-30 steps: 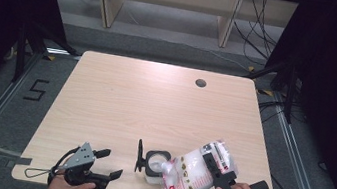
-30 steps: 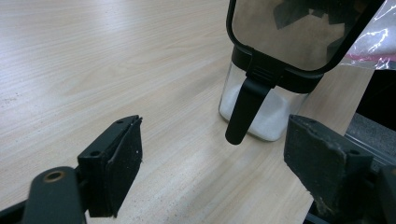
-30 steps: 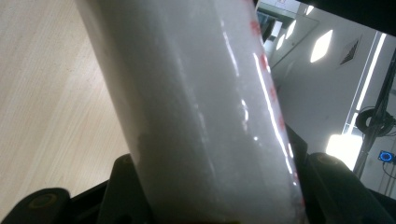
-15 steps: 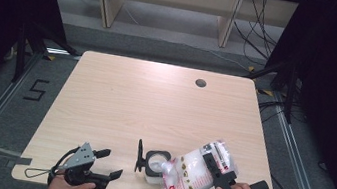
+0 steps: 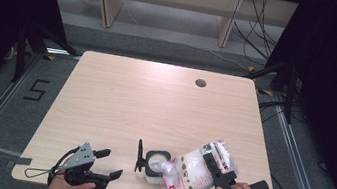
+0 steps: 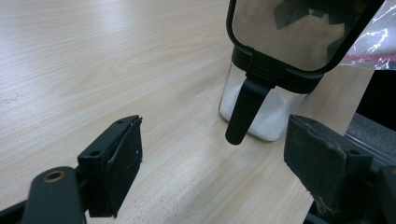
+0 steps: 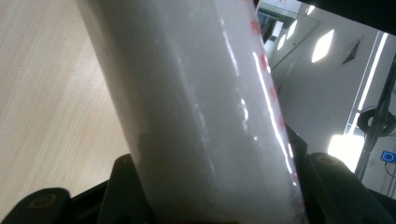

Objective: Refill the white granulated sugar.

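Bag [image 5: 193, 175] of white powder, clamped in right gripper [image 5: 218, 170], tipped over open jar [image 5: 156, 164], probably mid-pour; next, keeping spout above jar mouth; left gripper [image 5: 113, 165] wide, empty.

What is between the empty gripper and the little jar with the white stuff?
Just bare table. In the left gripper view, wood alone lies between the open left gripper and the jar.

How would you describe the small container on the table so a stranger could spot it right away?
Look along the near edge of the wooden table, between the person's two hands. There stands a small clear container with a black rim, white powder inside and a black lid flipped open. It touches the tilted plastic bag held in the right gripper.
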`<state>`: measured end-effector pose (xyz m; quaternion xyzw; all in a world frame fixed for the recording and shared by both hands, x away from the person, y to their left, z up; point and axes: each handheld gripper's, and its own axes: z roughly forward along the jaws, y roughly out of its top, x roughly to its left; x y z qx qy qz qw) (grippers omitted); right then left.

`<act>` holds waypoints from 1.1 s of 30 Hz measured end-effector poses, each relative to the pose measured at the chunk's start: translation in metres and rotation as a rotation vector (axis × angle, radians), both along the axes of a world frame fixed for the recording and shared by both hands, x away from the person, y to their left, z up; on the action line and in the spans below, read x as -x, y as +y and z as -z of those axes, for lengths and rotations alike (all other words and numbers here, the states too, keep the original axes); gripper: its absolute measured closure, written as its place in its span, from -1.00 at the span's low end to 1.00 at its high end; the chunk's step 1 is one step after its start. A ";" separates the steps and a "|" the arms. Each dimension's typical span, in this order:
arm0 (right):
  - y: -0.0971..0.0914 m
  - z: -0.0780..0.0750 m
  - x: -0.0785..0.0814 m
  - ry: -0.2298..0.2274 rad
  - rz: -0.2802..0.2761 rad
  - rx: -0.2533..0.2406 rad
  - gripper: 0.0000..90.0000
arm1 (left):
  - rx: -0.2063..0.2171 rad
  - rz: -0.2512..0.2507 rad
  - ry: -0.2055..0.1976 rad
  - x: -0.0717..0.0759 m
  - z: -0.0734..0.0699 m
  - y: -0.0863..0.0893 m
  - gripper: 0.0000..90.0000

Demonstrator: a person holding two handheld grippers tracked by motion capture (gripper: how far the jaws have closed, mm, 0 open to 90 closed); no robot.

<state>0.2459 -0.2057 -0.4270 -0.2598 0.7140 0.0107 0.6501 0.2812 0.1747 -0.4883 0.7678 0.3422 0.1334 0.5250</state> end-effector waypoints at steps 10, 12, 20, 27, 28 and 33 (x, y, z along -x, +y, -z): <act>-0.002 0.003 -0.001 0.014 0.013 -0.015 0.20 | 0.004 0.004 -0.001 0.000 0.000 0.000 -0.58; -0.003 0.004 -0.002 0.021 0.019 -0.016 0.20 | 0.004 0.005 -0.001 0.000 0.000 0.000 -0.58; -0.003 0.005 -0.004 0.014 0.008 -0.005 0.21 | 0.004 0.004 -0.001 0.000 0.000 0.000 -0.58; -0.002 0.007 -0.004 0.007 0.020 0.011 0.22 | 0.004 0.006 -0.001 0.000 0.000 0.000 -0.58; -0.003 0.007 -0.004 0.009 0.021 0.007 0.22 | 0.004 0.006 -0.002 0.000 0.000 0.000 -0.58; -0.004 0.008 -0.003 0.008 0.034 -0.005 0.22 | 0.001 0.010 -0.005 -0.001 0.000 0.000 -0.58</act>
